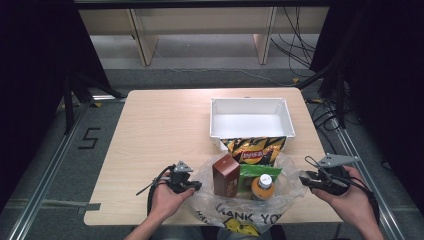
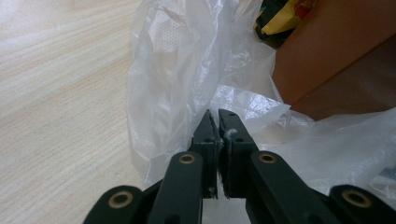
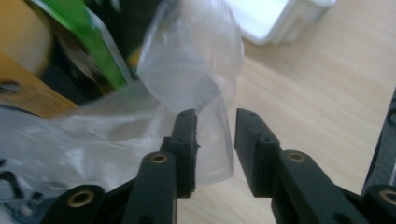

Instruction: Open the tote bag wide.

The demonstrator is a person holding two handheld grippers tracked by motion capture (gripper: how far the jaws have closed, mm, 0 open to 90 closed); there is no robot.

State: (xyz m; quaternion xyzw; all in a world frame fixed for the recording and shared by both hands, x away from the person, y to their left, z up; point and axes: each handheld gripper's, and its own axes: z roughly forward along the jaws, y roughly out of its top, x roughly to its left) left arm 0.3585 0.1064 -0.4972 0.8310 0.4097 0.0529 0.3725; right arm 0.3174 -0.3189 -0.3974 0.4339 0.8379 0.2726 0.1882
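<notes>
The thin, slippery plastic bag (image 1: 210,202) wants rim grips: left fingers (image 2: 205,135) pinch it, right fingers (image 3: 187,140) gape around its edge.

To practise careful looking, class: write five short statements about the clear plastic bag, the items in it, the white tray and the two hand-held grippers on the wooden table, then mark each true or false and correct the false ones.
1. The white rectangular plastic tray holds a bottle. False: it is empty.
2. The left hand-held gripper pinches the clear thin plastic bag. True.
3. The right hand-held gripper is clamped shut. False: its jaws stand apart, with bag film between them.
4. The brown cardboard carton stands upright in the bag. True.
5. The orange bottle with a white cap lies outside the bag. False: it stands inside it.
</notes>
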